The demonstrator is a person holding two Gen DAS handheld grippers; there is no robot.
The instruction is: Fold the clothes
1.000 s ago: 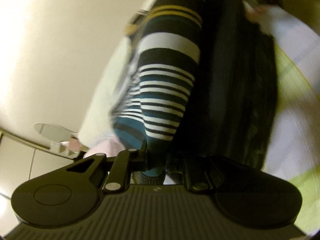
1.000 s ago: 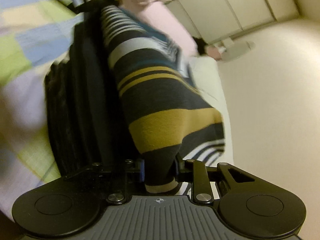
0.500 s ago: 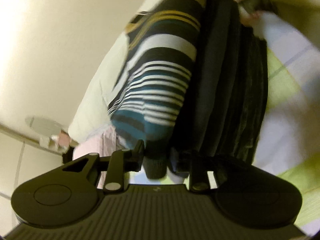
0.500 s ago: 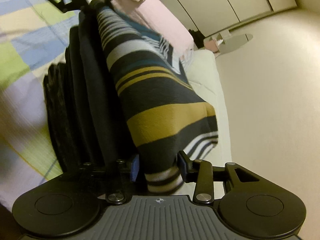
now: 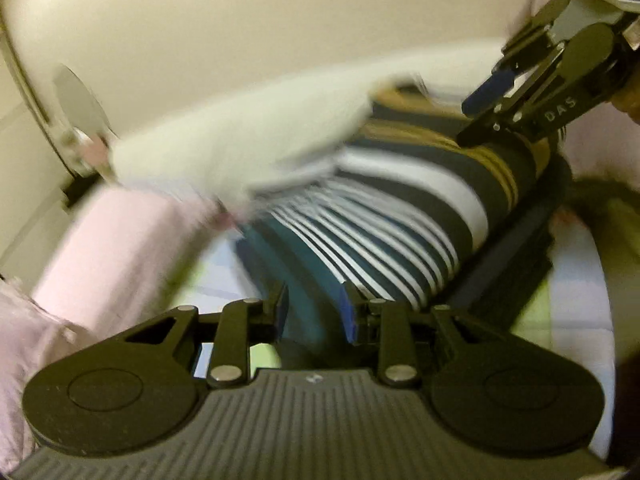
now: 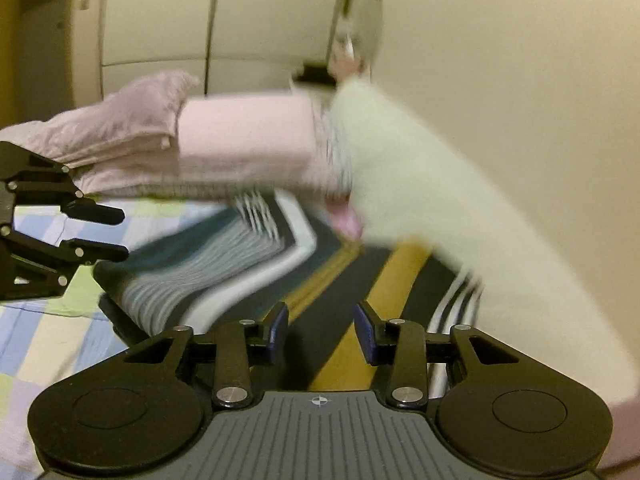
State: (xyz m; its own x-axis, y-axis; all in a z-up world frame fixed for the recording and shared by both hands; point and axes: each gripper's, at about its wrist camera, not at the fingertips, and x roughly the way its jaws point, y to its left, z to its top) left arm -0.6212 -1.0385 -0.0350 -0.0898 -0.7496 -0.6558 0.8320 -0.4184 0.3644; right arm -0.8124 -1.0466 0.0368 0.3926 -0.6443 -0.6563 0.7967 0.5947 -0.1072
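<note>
Left gripper (image 5: 314, 312) fingers apart; right gripper (image 6: 320, 330) fingers apart.

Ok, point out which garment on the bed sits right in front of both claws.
The striped sweater, banded in teal, white, black and mustard, lies flat between the open left claw and right claw. The pink folded garments and the white garment lie farther back.

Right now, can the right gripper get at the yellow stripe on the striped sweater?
Probably yes: the right gripper has open jaws just above the striped sweater, its yellow stripe lies straight ahead, and nothing covers it.
</note>
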